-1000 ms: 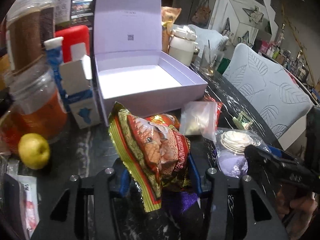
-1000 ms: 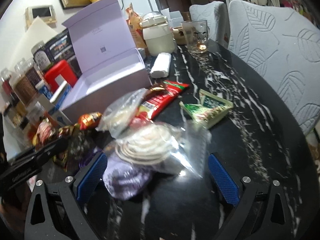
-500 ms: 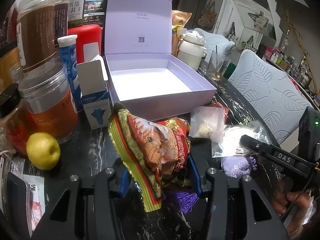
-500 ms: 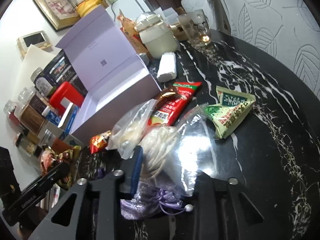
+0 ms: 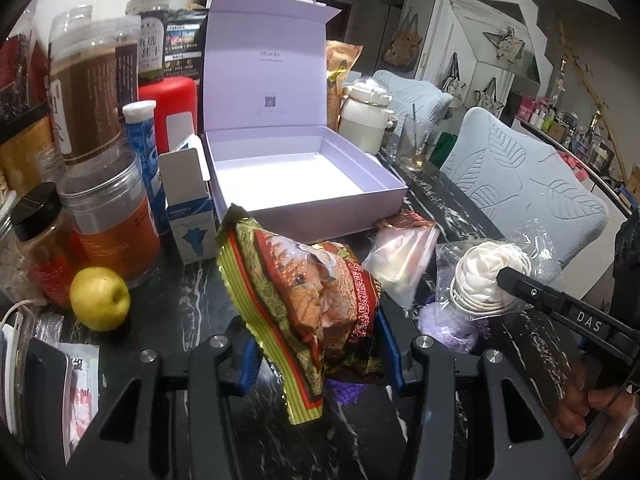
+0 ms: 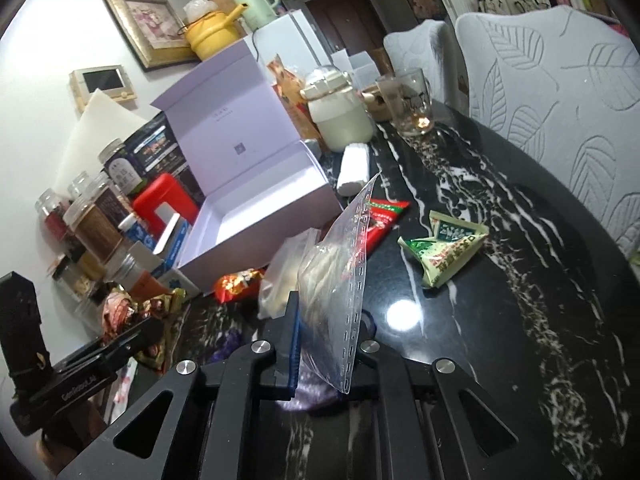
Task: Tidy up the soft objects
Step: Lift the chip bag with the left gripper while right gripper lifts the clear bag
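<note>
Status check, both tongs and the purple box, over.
Left tongs shut on snack packet. Right tongs shut on clear bag of white rings. Purple box open, empty. Path to it looks unobstructed.

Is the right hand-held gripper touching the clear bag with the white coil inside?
Touching. In the right wrist view the right hand-held gripper is shut on the clear bag, and the blue pad presses its side. The left wrist view shows a finger against the same bag.
</note>
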Demonstrator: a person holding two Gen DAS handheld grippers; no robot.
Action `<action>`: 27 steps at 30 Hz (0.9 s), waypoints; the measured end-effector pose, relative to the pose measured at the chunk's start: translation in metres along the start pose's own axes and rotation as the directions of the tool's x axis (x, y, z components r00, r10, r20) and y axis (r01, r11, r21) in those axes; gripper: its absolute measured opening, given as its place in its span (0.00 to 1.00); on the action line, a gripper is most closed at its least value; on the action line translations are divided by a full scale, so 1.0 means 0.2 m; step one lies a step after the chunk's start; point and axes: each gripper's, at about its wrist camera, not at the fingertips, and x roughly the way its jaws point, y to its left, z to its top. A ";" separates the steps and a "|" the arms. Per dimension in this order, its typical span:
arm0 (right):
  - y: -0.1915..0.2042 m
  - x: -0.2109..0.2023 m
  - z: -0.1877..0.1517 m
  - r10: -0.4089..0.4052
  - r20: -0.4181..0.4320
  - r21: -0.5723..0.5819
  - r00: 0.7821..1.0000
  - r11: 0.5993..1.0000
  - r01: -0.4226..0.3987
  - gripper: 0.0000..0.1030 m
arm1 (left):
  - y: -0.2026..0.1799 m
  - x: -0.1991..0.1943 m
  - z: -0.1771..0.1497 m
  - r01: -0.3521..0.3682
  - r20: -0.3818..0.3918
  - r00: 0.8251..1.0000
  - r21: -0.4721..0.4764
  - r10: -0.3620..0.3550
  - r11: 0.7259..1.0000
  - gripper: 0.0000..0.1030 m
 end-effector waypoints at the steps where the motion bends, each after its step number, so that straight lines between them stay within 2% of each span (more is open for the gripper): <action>1: 0.01 -0.02 -0.01 0.000 0.002 -0.008 1.000 1.000 0.000 0.12 | -0.01 -0.02 0.00 0.001 0.006 1.000 0.003 -0.001 1.000 0.46; 6: 0.04 -0.10 -0.02 0.018 0.021 -0.032 1.000 0.999 -0.017 0.12 | -0.05 -0.11 0.00 -0.003 0.037 0.999 0.016 0.002 1.000 0.46; 13: 0.10 -0.20 0.01 0.042 0.052 -0.082 0.998 0.996 -0.038 0.12 | -0.10 -0.20 0.08 -0.036 0.121 0.992 0.047 0.031 0.998 0.46; 27: 0.30 -0.22 0.29 0.076 0.114 -0.250 0.991 0.967 -0.046 0.12 | -0.15 -0.24 0.36 -0.068 0.256 0.966 0.090 0.043 0.994 0.46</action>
